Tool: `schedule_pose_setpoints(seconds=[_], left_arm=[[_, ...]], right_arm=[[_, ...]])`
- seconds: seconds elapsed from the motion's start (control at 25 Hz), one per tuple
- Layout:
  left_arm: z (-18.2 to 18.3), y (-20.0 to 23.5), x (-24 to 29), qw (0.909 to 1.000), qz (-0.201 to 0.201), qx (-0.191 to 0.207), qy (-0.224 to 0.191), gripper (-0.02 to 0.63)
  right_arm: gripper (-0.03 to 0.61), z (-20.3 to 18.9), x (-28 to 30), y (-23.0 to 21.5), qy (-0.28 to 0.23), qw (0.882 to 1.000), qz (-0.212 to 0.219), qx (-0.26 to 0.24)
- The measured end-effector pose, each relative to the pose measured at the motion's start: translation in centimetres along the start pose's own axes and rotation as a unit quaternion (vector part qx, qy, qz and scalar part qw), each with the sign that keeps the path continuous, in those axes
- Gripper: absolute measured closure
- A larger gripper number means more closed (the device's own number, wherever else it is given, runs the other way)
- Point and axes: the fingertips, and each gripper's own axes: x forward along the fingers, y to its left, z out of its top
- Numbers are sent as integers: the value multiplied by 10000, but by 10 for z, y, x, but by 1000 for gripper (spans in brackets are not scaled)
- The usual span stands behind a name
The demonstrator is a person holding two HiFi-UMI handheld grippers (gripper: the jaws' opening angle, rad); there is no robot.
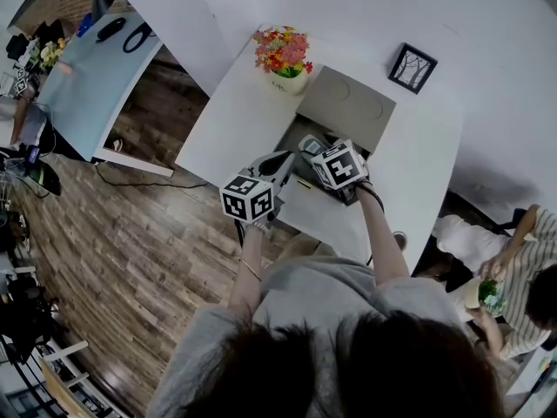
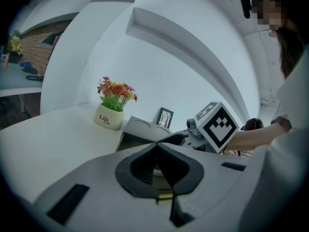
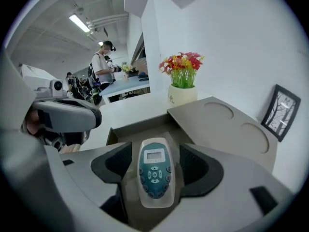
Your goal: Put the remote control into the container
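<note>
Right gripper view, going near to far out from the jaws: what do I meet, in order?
remote control → container's far wall → flower pot → standing person

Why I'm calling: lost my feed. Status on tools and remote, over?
Left tool shut, empty. Right tool open, clear of the remote control. Remote control down inside container, lid open. Nothing in the way.
</note>
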Motion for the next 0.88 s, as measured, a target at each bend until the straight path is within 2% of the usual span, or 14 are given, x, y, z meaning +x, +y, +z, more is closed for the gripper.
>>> schedule_pose_setpoints(seconds=[0.24,0.32,0.48,0.64,0.88], left_arm=[[6,-9,0,9999,5,52,-112,611],[8,-13,1,9999,-10,77,-143,611],[11,-24,2,9997,-36,131,-208,611],[15,-36,2,9994,-49,190,-287,611],[25,-63,2,9981,-136,302,-528,611]], right_arm=[[281,22,-32,7,-723,9963,250,383],[324,25,-39,6,-865,9951,240,407],[350,26,-53,7,-1089,9919,291,590],[408,25,-68,5,-1292,9891,279,655],[510,33,-108,2,-1914,9771,343,870]])
